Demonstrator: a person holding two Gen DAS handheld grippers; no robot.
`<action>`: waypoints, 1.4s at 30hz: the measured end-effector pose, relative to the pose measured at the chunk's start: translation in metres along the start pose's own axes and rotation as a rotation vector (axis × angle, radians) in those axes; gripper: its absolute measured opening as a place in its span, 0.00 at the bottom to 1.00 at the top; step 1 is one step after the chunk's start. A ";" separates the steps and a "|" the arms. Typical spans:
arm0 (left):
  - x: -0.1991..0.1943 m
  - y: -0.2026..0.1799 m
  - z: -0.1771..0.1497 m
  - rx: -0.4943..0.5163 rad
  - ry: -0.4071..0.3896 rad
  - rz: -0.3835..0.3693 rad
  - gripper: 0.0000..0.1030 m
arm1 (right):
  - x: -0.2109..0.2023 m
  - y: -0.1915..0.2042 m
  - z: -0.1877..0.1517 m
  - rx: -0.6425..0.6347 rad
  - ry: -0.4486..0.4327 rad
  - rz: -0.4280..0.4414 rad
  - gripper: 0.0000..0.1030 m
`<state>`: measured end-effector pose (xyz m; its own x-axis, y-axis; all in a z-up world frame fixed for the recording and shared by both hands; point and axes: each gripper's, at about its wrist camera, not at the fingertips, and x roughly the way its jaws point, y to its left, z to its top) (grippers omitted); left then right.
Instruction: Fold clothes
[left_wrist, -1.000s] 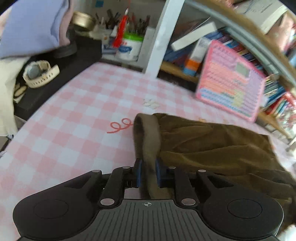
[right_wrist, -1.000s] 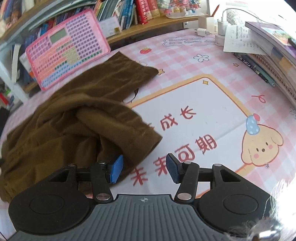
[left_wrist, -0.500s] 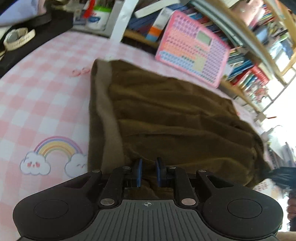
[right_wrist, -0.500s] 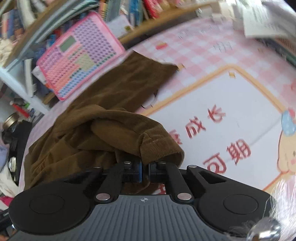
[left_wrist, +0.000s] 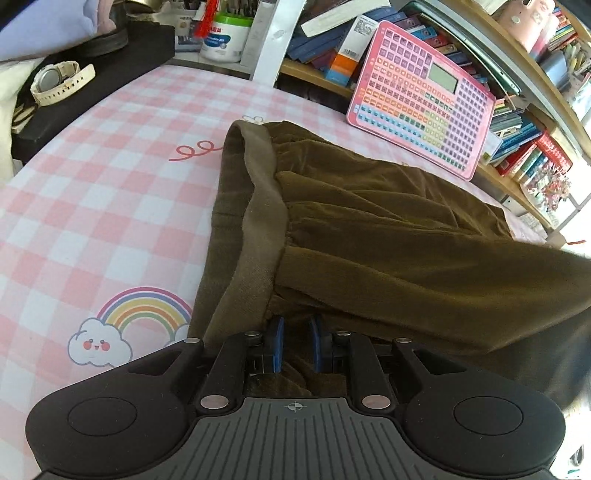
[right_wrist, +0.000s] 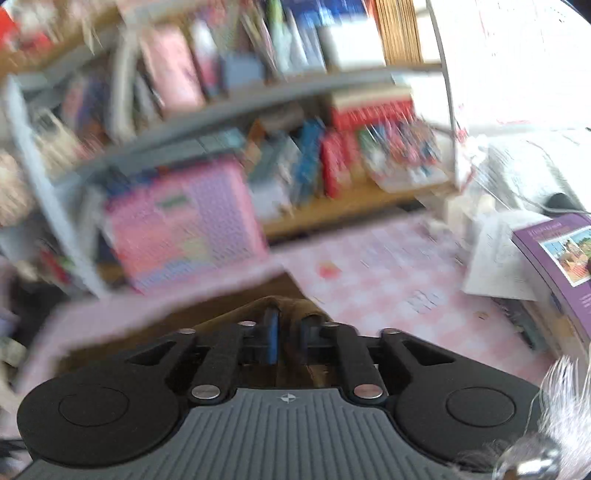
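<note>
A brown corduroy garment (left_wrist: 388, 229) with a lighter waistband lies across the pink checked table mat (left_wrist: 92, 206). My left gripper (left_wrist: 295, 345) is shut on the garment's near edge by the waistband, low over the mat. In the blurred right wrist view, my right gripper (right_wrist: 288, 338) is shut on a bunched brown fold of the garment (right_wrist: 295, 306) and holds it raised above the table. The rest of the garment hangs below that gripper, out of sight.
A pink keyboard toy (left_wrist: 421, 96) leans on the bookshelf behind the garment; it also shows in the right wrist view (right_wrist: 181, 225). A watch (left_wrist: 59, 83) lies on a black box at left. Books (right_wrist: 554, 266) are stacked at the right edge.
My right gripper closed on the garment's fold and has swung up fast, so its view now faces the shelves. My left gripper kept its hold and the garment spread out in front of it.
</note>
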<state>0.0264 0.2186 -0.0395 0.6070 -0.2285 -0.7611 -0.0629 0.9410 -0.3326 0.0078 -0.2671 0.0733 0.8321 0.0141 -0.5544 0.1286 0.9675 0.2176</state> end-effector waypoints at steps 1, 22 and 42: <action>-0.002 0.000 0.000 0.001 0.000 0.000 0.17 | 0.015 -0.003 -0.002 -0.012 0.042 -0.045 0.16; -0.004 0.009 -0.003 -0.028 -0.005 -0.016 0.17 | 0.041 -0.047 -0.111 0.128 0.410 -0.221 0.08; -0.026 0.018 0.000 -0.015 -0.041 -0.054 0.17 | -0.013 -0.045 -0.105 0.001 0.348 -0.348 0.34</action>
<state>0.0089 0.2419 -0.0258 0.6418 -0.2676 -0.7186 -0.0410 0.9238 -0.3806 -0.0659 -0.2841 -0.0139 0.5105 -0.2262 -0.8296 0.3672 0.9297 -0.0276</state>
